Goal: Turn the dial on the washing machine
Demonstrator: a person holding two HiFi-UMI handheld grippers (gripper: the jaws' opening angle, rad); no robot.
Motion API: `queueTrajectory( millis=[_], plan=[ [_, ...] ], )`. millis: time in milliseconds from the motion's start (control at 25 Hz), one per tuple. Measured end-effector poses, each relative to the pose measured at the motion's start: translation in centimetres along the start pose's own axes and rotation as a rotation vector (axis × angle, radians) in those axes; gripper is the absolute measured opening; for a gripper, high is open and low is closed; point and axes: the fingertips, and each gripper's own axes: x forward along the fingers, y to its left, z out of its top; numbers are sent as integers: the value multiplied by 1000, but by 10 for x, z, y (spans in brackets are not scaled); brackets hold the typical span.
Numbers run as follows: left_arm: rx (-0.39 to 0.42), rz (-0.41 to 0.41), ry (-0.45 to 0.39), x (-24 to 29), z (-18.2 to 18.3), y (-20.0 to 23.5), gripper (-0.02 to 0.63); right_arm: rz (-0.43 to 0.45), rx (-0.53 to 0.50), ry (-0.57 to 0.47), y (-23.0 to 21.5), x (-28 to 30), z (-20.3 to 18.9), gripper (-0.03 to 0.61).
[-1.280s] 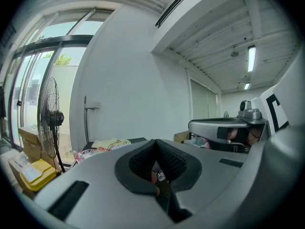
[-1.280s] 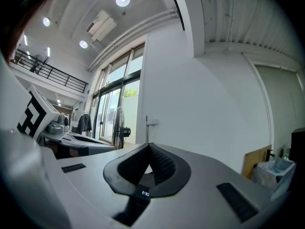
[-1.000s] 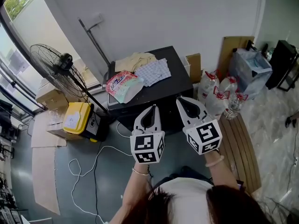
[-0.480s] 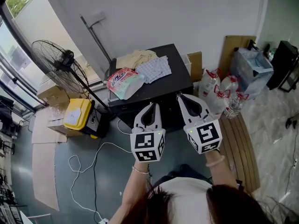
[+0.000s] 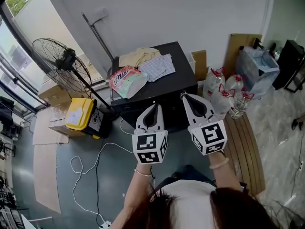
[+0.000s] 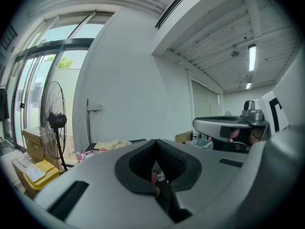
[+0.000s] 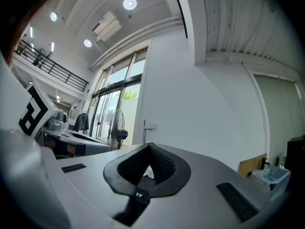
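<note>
The black washing machine [image 5: 177,82] stands against the white wall, seen from above, and no dial shows in any view. Its front face lies partly behind my two grippers. My left gripper [image 5: 154,106] hovers in front of the machine's front edge, its jaws shut with nothing between them. To its right, my right gripper [image 5: 183,95] reaches up to the machine's front edge, also shut and empty. In the left gripper view the jaws [image 6: 155,140] meet at the tip, and the machine's top [image 6: 138,140] shows just past them.
On the machine lie a beige cloth [image 5: 136,57], a checked cloth [image 5: 160,69] and a pink packet [image 5: 125,79]. A standing fan [image 5: 62,63] and a yellow box [image 5: 78,117] are at the left. Water bottles [image 5: 224,92] and a wooden bench [image 5: 244,147] are at the right. A white cable [image 5: 90,168] runs over the floor.
</note>
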Motion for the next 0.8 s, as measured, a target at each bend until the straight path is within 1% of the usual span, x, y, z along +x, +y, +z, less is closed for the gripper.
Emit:
queueTrajectory(
  millis=[360,800],
  plan=[
    [-4,-3,-5,1,1,0,17,-10,9,2,0,0,-1,26],
    [-34,15,18,4,-12,5,17,-15,12,18,-7,2,-9,26]
  ],
)
